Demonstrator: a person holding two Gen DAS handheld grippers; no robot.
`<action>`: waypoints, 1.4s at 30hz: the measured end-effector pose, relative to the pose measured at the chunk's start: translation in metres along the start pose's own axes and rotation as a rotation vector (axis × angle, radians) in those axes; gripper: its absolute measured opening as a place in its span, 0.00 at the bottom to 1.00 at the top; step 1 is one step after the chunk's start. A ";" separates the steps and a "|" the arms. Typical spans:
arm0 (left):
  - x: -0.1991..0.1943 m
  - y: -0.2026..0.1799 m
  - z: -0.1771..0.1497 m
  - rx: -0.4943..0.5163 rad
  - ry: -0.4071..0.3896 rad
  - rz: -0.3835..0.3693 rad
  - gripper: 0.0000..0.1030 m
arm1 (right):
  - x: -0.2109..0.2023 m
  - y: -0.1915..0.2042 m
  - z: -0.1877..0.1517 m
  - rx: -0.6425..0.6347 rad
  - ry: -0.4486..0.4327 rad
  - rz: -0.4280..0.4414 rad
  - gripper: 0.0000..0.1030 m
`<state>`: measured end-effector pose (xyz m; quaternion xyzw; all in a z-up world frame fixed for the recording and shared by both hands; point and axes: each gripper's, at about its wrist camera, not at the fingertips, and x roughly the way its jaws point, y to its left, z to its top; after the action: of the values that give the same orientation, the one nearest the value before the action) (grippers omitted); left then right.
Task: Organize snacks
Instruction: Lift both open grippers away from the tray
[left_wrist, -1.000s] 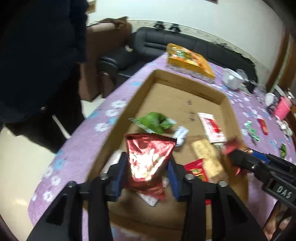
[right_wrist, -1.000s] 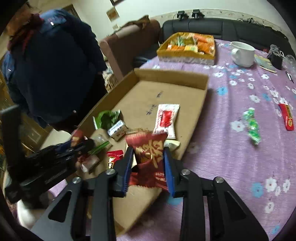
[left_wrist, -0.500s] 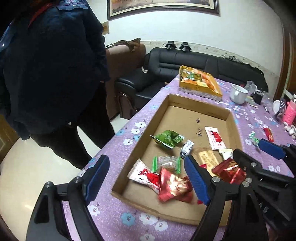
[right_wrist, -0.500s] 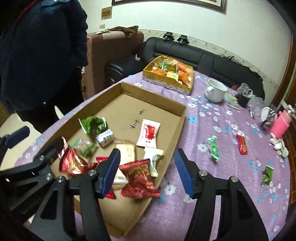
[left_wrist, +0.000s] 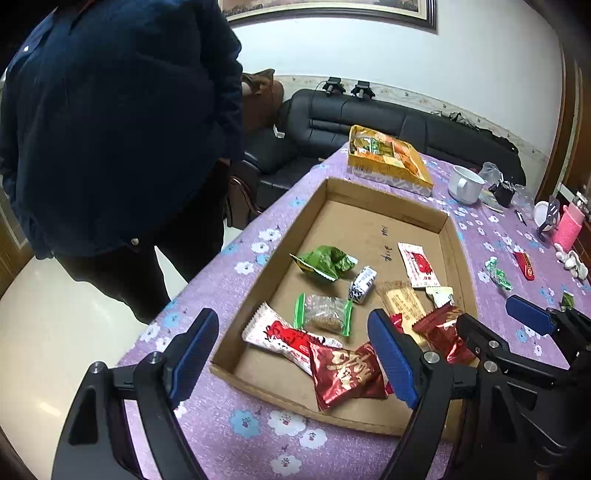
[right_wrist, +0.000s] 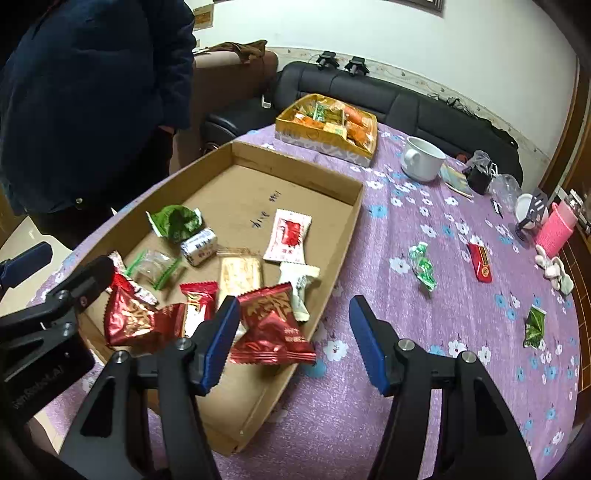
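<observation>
Both the left gripper (left_wrist: 295, 354) and the right gripper (right_wrist: 295, 343) hover spread wide, holding nothing. Snack packets lie in the cardboard tray (right_wrist: 295, 158) on the counter (right_wrist: 424, 406).

Left gripper (left_wrist: 291, 354) — fingers spread wide, nothing between; right gripper (right_wrist: 295, 343) — likewise spread, unloaded.

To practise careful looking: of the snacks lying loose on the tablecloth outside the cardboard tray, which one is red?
The flat red bar, between the twisted green candy and the pink cup; the other two loose snacks are green.
</observation>
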<state>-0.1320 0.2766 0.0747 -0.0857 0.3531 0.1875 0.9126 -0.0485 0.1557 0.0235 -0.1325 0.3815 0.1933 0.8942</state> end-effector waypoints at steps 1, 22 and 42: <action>0.000 0.000 -0.001 0.001 0.003 -0.001 0.80 | 0.001 -0.001 -0.001 0.002 0.003 -0.005 0.61; 0.004 -0.010 -0.001 0.031 0.014 0.027 0.80 | 0.005 -0.012 -0.006 0.029 0.018 0.009 0.62; -0.013 -0.046 -0.001 0.130 -0.011 0.071 0.80 | -0.006 -0.059 -0.019 0.114 0.010 0.014 0.62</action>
<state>-0.1230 0.2303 0.0836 -0.0126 0.3625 0.1970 0.9108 -0.0378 0.0942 0.0199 -0.0795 0.3972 0.1768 0.8970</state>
